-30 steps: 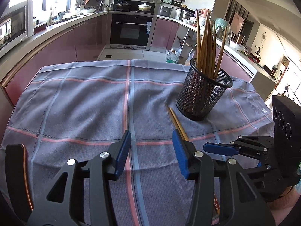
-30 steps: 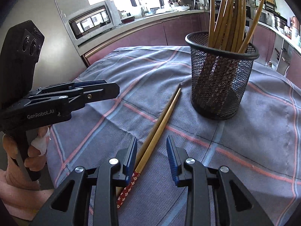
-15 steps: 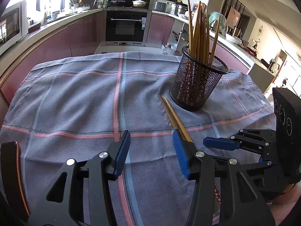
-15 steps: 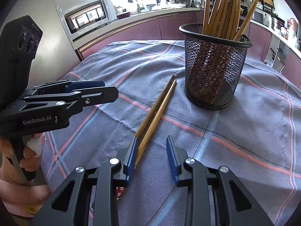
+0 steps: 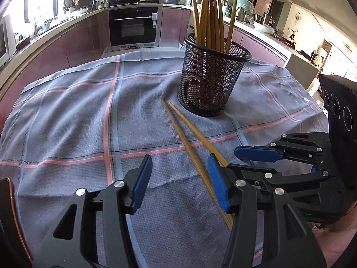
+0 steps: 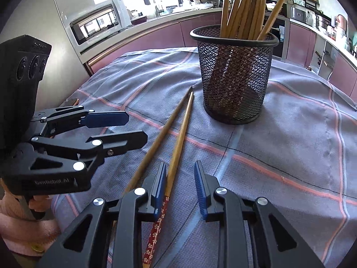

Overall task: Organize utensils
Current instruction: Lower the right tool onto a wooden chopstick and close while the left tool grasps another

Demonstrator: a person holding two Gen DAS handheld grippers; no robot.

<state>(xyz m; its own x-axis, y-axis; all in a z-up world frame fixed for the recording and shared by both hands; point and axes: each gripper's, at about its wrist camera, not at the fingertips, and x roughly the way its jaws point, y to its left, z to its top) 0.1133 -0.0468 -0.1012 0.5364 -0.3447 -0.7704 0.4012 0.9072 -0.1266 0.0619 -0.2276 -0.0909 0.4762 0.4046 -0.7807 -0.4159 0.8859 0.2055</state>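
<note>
So there's a table with a grey-blue plaid cloth over it, pink and blue stripes. A black mesh cup stands upright toward the far right part of the cloth, stuffed with a bunch of wooden chopsticks poking out the top, tips up and fanned a bit.

Two more chopsticks lie flat on the cloth, side by side. Their thin tips sit just beside the cup's base on its left, not quite touching it as far as I can tell, and they run back toward the near edge. In the right wrist view one of that pair has a red patterned handle end with little flowers.

The right gripper has its jaws apart and sits low over the handle ends of the pair. One stick passes between the blue pads, close against the left pad; the other runs outside, under the left finger. Nothing's clamped.

The left gripper is also spread wide, hovering over the cloth near the near edge, holding nothing. The loose pair passes by its right finger. The two grippers are right next to each other.
</note>
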